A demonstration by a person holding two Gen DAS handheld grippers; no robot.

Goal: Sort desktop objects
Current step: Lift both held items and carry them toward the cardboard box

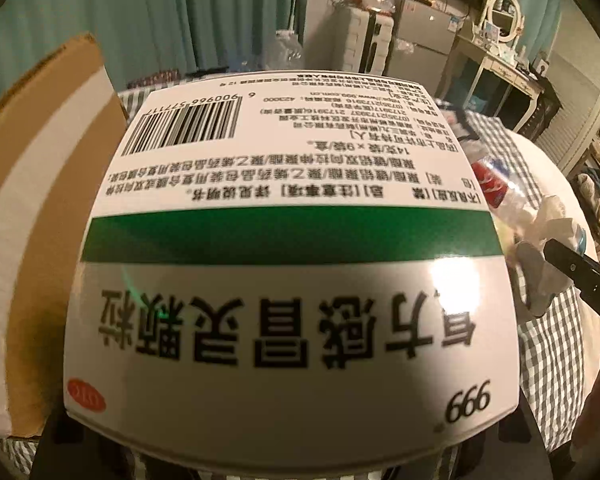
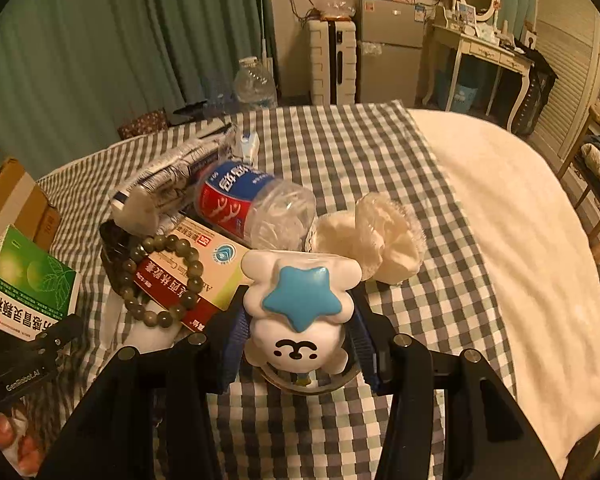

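Meanwhile, left jaws clamping medicine box [image 1: 288, 248], right jaws around toy [image 2: 300, 312], open checkered cloth [image 2: 340, 152] beyond.

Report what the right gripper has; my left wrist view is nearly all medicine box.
Observer: The right gripper is shut on a white toy with a blue star.
Operator: Say what the box hides from me.
Observer: A bracelet lies on a red carton.
Operator: Go on.
Observer: A silver pack lies beside the bottle.
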